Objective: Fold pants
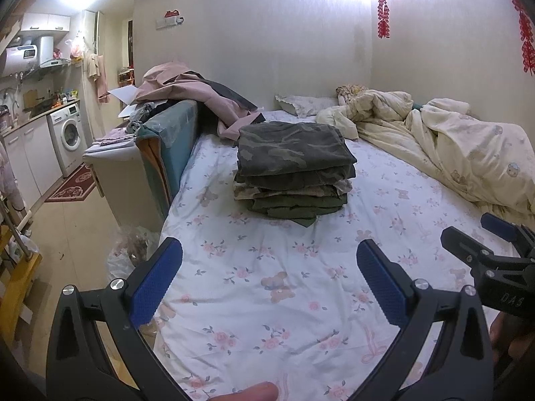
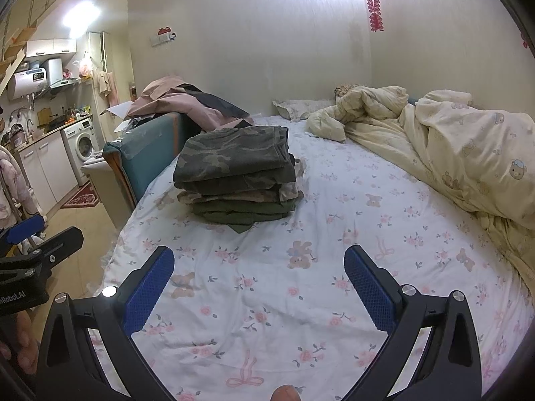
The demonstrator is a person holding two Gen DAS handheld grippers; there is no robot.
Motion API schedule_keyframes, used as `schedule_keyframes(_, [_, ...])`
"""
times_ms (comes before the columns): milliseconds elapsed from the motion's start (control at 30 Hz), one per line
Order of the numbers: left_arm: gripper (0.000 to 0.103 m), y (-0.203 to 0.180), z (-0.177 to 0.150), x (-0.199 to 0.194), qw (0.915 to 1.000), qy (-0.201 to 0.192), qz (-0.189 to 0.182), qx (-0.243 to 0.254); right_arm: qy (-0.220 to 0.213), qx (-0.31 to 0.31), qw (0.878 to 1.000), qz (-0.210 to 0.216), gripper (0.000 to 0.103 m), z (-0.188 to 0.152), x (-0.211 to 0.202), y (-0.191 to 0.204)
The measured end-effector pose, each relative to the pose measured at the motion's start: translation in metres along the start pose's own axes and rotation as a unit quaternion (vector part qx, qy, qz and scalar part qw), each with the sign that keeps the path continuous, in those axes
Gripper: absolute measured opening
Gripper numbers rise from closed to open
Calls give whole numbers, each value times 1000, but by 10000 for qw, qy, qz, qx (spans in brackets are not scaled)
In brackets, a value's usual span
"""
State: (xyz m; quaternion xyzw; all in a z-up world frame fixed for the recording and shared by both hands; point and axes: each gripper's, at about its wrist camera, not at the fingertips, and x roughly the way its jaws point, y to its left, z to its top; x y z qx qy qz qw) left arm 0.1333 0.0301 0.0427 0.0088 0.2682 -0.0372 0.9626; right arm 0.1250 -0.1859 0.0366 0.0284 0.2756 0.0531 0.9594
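Camouflage green and brown on the folded pants (image 1: 294, 148), top of a neat stack (image 1: 292, 197) in the middle of the bed sheet (image 1: 267, 294). White sheet with pink flowers and little bears. Left gripper (image 1: 269, 262) up over the near part of the bed, blue pads spread wide apart, nothing between them. Right gripper (image 2: 259, 265) just beside it, also spread wide and holding nothing. Both well short of the stack, not touching it. Crumpled cream blanket (image 2: 468, 157) to the right of the stack. Pink clothes (image 1: 187, 90) heaped to the left, behind it. Washing machine (image 1: 68, 130) far off on the left.
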Motion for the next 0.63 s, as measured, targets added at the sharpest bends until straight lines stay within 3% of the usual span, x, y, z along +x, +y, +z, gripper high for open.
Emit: schedule_keyframes(633, [103,0,0,0,10000,37,24,-64,17,24,10000,13,103,1,-3,3])
